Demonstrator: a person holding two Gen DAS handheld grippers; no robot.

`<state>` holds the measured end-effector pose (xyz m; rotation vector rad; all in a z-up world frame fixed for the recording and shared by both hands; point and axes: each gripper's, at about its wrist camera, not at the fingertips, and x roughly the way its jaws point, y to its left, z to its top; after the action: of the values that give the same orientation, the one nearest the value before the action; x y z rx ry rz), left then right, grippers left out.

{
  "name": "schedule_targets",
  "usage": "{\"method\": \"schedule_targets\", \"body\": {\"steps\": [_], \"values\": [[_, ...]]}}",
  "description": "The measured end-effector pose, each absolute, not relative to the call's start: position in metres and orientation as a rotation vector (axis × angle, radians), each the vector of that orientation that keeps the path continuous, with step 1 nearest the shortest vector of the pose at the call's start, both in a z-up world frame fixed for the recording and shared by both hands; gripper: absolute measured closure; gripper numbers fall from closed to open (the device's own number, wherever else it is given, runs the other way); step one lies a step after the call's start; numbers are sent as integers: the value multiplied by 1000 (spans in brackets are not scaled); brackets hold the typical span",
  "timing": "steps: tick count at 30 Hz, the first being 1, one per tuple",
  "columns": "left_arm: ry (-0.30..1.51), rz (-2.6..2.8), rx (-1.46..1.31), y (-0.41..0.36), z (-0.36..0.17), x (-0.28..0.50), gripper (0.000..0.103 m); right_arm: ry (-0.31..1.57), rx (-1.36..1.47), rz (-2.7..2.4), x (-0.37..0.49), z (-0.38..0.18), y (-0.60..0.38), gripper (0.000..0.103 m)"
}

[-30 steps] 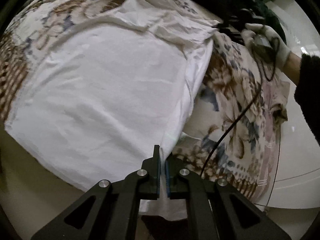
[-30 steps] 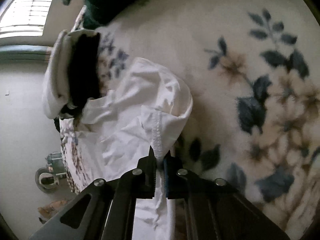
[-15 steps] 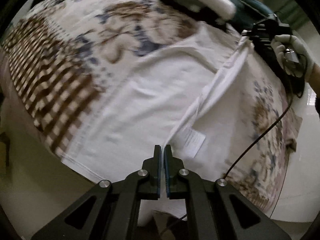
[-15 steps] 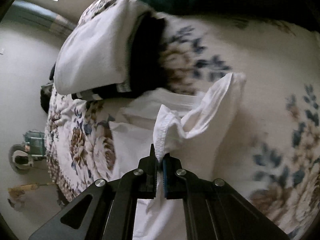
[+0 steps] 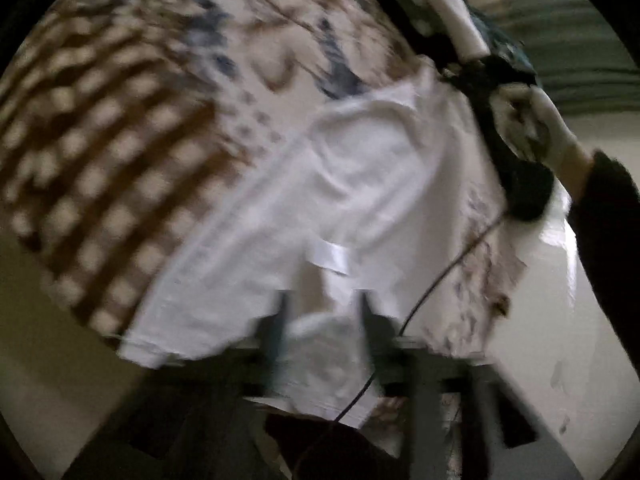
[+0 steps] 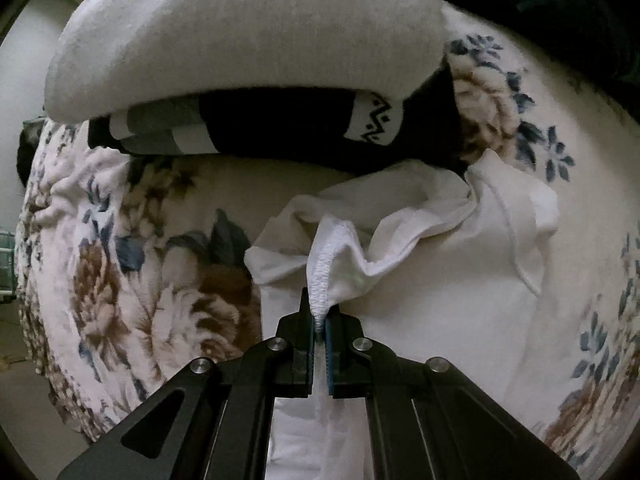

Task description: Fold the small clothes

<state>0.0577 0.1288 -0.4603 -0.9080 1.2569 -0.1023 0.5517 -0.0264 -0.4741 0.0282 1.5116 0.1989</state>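
The white shirt [image 5: 360, 184] lies spread on the floral blanket, a white label [image 5: 332, 256] showing near its lower part. The left wrist view is blurred. My left gripper [image 5: 324, 320] has its jaws opening, the fingers standing apart over the shirt's near edge, with cloth seen between them but not pinched. My right gripper [image 6: 319, 322] is shut on a stitched hem of the white shirt [image 6: 440, 280], which bunches up ahead of it. In the left wrist view the right gripper [image 5: 480, 76] sits at the shirt's far corner, held by a gloved hand [image 5: 536, 128].
A floral blanket [image 6: 120, 280] covers the bed. Just beyond the shirt is a stack with a white sweater [image 6: 240, 32] over a black patterned garment [image 6: 280, 128]. A dark green cloth [image 6: 560, 0] lies behind. A black cable [image 5: 440, 280] hangs at right above pale floor [image 5: 540, 320].
Both grippers carried the shirt's edge across the blanket toward the clothes stack, folding it over. The left jaws, earlier shut on the edge, now stand apart. The right stays clamped on the hem.
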Motion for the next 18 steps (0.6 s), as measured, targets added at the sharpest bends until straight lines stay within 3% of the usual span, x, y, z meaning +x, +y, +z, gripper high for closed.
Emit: {"method": "schedule_targets", "body": {"steps": [3,5,6,7,18], "values": [[1289,-211,-835,105,-465,74,49,1517,48,186,550,-471,-35,99],[1339,-196,-736,89,-477,83,53,1521,49,179,550,-468,-41,99],[1338,-183,-715,86,-480,84,90,1522,39,180,549,-466,-42,99],[1350,-158,-685,82,-485,84,101,1522,29,179,550,-464,-44,99],[1225,-14,-692,120,-442,45,101,1493,-14,209,555,-436,-37,99]]}}
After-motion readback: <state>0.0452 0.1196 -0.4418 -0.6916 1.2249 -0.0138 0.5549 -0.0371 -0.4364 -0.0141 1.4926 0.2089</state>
